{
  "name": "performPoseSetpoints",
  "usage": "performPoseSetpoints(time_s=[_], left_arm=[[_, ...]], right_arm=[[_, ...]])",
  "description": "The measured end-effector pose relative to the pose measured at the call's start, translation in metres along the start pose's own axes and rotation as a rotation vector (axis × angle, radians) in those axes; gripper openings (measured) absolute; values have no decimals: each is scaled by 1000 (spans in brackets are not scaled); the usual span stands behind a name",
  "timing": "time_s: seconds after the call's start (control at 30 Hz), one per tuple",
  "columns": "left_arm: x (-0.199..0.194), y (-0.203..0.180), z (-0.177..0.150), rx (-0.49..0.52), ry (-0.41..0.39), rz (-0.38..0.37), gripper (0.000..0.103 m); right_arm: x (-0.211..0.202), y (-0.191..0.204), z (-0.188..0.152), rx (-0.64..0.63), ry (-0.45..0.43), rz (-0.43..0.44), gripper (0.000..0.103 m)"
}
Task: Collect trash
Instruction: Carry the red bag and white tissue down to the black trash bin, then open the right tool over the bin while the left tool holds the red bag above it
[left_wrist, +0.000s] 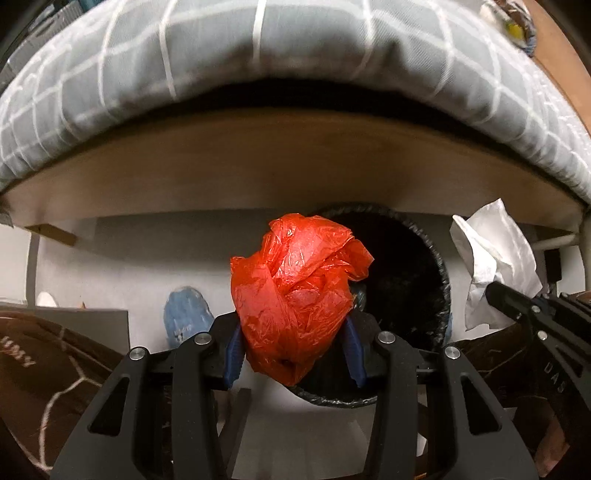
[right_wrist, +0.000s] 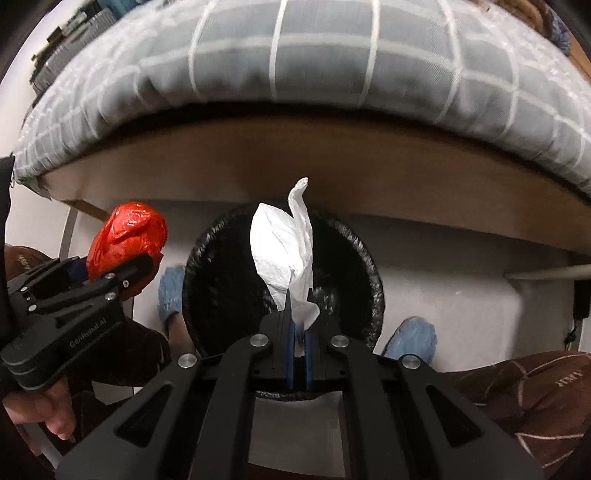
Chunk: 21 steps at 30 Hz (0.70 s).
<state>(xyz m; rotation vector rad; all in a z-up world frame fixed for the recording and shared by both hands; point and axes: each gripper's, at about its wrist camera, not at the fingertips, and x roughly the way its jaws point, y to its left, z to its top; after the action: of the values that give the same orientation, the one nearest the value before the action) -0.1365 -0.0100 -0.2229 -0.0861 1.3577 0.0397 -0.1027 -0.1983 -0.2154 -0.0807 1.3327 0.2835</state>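
Beside a grey-checked bed (left_wrist: 258, 55), jaws grip red bag (left_wrist: 295, 291) and white tissue (right_wrist: 282, 251) over black-lined bin (right_wrist: 207, 266)

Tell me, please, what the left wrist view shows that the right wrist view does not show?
Only the left wrist view shows the left hand-held gripper from behind, its blue pads pressing the red plastic bag, and a colourful item on the bed. Only the right wrist view shows the person's hand and a second blue shoe cover. Both show the black-lined bin, the white tissue in the right hand-held gripper, and the grey checked bedding.
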Motion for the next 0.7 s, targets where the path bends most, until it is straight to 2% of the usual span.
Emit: performPoseSetpoints(time_s=[0.17,0.3,0.5,0.7], left_arm=[[11,-2,3,18,14,31,43],[18,0,0,16,17,29,44],[24,9,-1,-6,42,36,43],[28,8,0,2,49,30,44]], right_arm=[[23,13,-2,-28,57,2,3],[38,22,-4,-43,88,0,3],[51,31,-2,-49,113,3,3],[55,32,-1,-55,112,-2,8]])
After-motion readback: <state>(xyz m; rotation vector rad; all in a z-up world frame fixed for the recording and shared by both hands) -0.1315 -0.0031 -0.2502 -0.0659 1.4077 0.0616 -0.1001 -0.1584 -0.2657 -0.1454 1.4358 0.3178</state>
